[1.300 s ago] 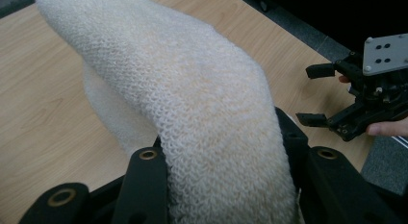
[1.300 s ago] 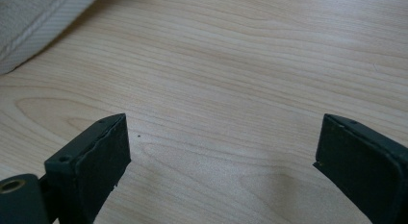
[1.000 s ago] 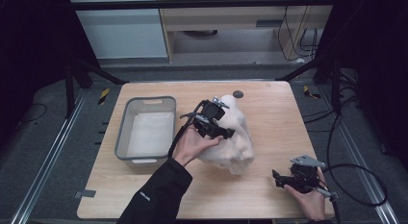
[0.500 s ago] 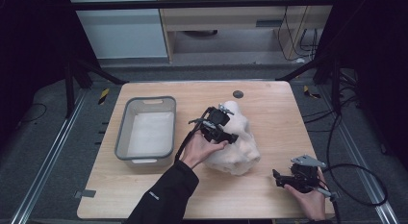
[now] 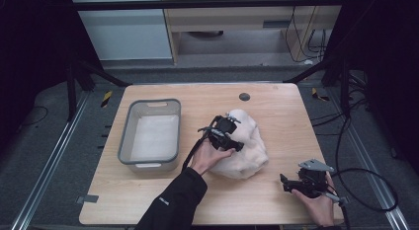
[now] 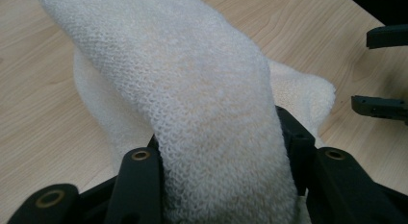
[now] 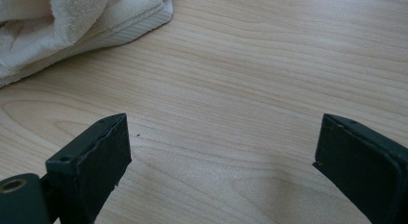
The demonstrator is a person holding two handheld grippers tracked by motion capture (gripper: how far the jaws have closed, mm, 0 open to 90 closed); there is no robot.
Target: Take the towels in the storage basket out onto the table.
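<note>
We see the left gripper (image 5: 236, 145) over the towel (image 5: 247, 146), its jaws closed on a thick fold of the cloth, which rises between them in the left gripper view as a broad band (image 6: 211, 113). The towel is white to cream, with a fine looped weave, and lies in a crumpled heap near the middle of the table (image 5: 276, 106); its hemmed edge (image 7: 139, 22) rests flat on the wood. The right gripper (image 5: 285, 183) sits low at the table's near right corner, well apart from the towel, its jaws spread wide with bare wood between them. A grey bin (image 5: 150, 136) stands left of the towel; it appears to hold something pale, though we cannot tell what.
</note>
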